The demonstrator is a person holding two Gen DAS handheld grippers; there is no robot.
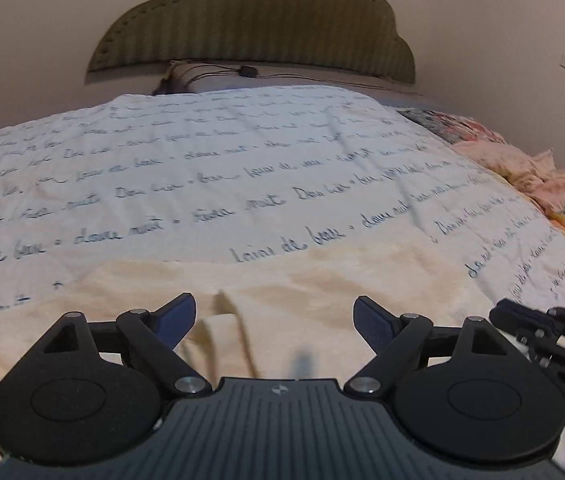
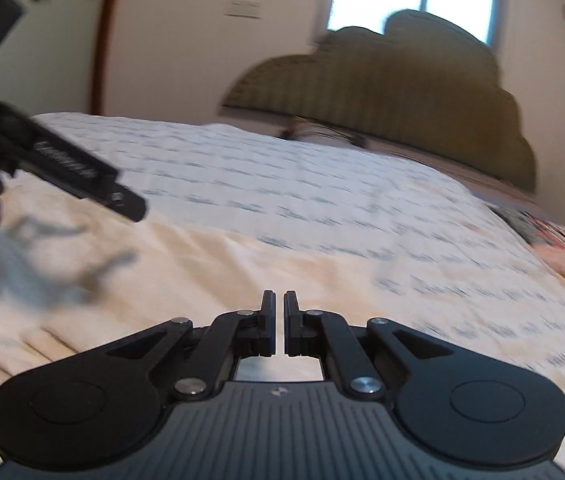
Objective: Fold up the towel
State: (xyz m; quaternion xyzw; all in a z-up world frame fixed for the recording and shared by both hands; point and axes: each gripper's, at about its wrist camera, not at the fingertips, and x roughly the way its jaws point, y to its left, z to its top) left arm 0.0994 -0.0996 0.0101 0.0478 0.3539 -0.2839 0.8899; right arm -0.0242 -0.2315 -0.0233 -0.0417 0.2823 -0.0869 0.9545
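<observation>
Cream towel (image 1: 322, 280) lies flat on the bed, on top of the white bedspread (image 1: 242, 160) with the script print. It sits at the near edge, spread across most of the width under both of my tools. A ridge or fold line runs toward me near its middle in the left wrist view; I can't tell whether that is a first fold or only a wrinkle.

Left tongs (image 1: 274, 316): jaws spread wide, nothing between them, hanging above the towel's near middle and not touching it as far as I can see.

Right tongs (image 2: 279, 320): jaws drawn together with only a thin slit left, and no cloth visible in that slit. Right wrist view is smeared, so fine detail is poor. It shows the left tool at far left, above the towel.

My read: between grasps. Neither tool has hold of the towel, so a fold step is either just laid down or about to start.

Next move, as I judge it: reopen the right tongs, bring both down to one towel edge, one per corner, pinch, then lift and carry it over evenly.

Headboard (image 1: 254, 24) at far end; heap of patterned bedding (image 1: 522, 168) at far right, well clear.
</observation>
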